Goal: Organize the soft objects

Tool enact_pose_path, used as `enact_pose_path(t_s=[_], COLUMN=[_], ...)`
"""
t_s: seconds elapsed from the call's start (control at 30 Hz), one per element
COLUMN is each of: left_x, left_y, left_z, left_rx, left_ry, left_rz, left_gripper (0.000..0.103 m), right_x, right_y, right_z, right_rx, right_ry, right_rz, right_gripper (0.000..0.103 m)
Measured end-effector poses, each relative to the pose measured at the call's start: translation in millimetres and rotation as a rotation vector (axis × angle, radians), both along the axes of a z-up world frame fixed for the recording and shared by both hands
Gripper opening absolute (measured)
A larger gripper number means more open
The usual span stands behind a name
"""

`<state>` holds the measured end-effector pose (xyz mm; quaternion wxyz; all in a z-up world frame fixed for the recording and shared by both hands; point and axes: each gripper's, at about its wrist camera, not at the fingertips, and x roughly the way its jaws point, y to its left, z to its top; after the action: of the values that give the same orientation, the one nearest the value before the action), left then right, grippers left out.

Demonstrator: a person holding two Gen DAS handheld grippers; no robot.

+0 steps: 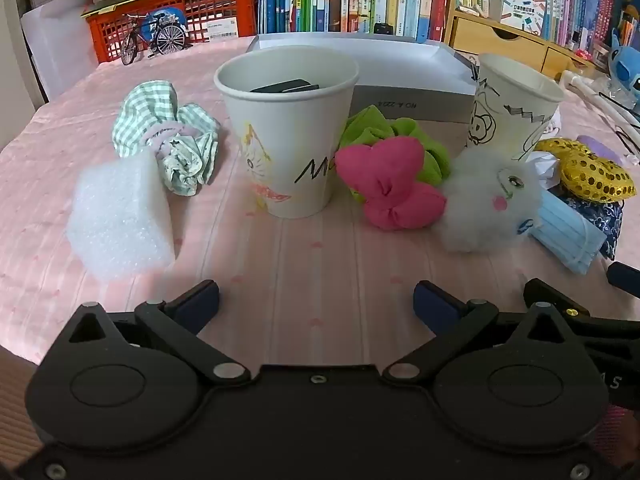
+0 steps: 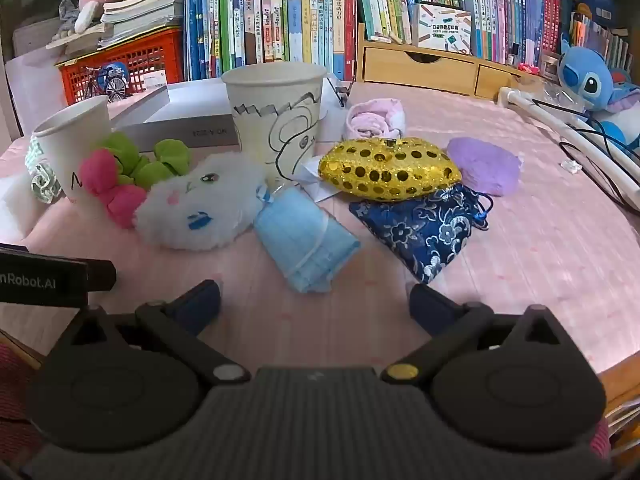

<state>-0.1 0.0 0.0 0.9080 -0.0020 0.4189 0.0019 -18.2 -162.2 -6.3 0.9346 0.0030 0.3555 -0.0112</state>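
Soft items lie scattered on a pink cloth. In the left wrist view, a white foam block [image 1: 120, 220] and a green checked cloth bundle [image 1: 168, 136] lie left of a paper cup [image 1: 286, 132]; a pink and green plush [image 1: 390, 184] and a white fluffy toy [image 1: 488, 200] lie to its right. My left gripper [image 1: 316, 308] hovers open, short of them, with nothing between its fingers. In the right wrist view, a blue face mask [image 2: 306, 240], a blue floral pouch [image 2: 424, 228], a gold sequin cushion [image 2: 388, 170] and a purple pad [image 2: 486, 166] lie ahead of my open, empty right gripper [image 2: 314, 308].
A second paper cup [image 2: 276, 120] with drawings stands behind the mask. A grey box [image 1: 400, 76] sits behind the cups. Bookshelves, a red crate [image 1: 176, 12] with a model bicycle, a wooden drawer unit [image 2: 432, 66] and a blue plush [image 2: 596, 88] line the back. White tubes and cables run at the right.
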Motion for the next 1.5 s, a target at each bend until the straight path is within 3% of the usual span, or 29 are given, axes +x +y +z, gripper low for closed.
enact_pose_path(t_s=[1.5], left_x=[0.2], left_y=[0.0], left_z=[-0.2], left_rx=[0.001], left_ry=[0.013], left_rz=[0.000], left_gripper=[0.103], right_x=[1.2], right_y=[1.3], right_z=[0.2], right_rx=[0.001], right_ry=[0.010], right_rz=[0.000], right_gripper=[0.103])
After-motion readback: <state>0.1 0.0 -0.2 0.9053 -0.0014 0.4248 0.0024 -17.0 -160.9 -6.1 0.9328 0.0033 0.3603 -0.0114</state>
